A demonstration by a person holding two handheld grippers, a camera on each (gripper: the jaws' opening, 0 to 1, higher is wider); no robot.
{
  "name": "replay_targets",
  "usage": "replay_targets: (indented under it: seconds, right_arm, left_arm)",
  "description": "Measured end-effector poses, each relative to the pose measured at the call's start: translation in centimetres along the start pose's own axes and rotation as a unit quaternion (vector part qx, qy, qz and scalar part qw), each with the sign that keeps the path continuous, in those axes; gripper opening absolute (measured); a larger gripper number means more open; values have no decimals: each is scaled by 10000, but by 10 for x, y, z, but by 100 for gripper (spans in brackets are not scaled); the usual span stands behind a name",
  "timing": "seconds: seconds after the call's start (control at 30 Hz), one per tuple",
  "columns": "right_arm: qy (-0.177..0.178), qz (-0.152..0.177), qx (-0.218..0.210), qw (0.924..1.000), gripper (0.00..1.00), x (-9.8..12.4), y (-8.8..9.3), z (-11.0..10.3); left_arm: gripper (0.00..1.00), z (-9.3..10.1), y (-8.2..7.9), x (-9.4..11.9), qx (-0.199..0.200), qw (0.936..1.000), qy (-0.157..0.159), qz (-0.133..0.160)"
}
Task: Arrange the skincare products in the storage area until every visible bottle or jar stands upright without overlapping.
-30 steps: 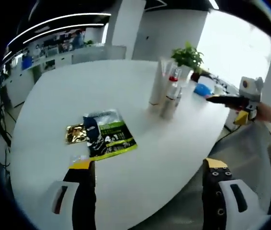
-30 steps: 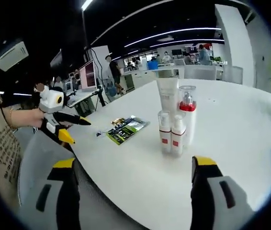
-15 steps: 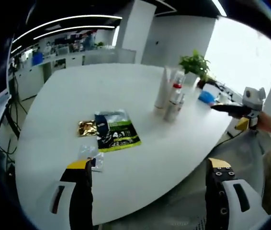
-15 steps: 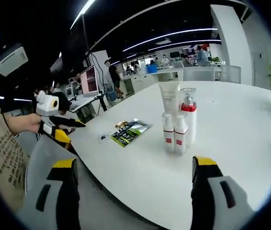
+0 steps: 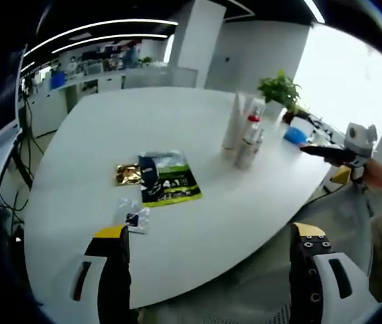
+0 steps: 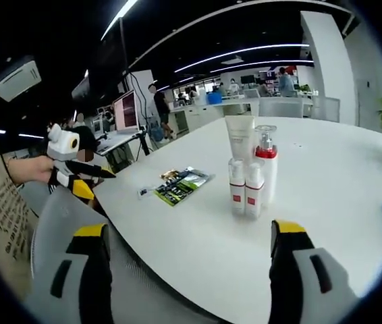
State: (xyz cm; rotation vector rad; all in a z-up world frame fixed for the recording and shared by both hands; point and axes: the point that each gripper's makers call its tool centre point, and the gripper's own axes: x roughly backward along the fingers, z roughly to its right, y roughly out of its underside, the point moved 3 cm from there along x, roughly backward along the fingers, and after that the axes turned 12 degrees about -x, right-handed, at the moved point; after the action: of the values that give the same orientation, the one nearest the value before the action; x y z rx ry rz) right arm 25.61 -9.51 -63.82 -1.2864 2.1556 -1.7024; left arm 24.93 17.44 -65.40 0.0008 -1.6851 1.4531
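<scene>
Left gripper [image 5: 208,270] hangs spread and empty off the white table's [image 5: 96,135] near edge, with a small clear sachet [image 5: 131,214], gold packet [image 5: 128,174] and green pouch [image 5: 169,187] lying flat ahead. Further right the skincare bottles [image 6: 250,177] stand upright, tightly clustered mid-table, a potted plant [image 5: 278,91] behind. Right gripper [image 6: 187,277] is splayed, holding nothing.
</scene>
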Motion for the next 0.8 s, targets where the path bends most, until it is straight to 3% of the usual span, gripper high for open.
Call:
replay_targets:
  seconds: [0.43,0.53,0.8]
  right_arm:
    - [1,-103,94,9999,99,-1,3,-2]
    - [12,-88,79,9999,99,-1,3,-1]
    - [34,-95,68,9999,99,-1,3,0]
  left_arm:
    - [97,-5,-6,-19,256,9993,-76,-266]
    - [97,-9,-6,-29,209,9983,-198,-510]
    - [97,-10,-13,-56,60,9963,-157,-838]
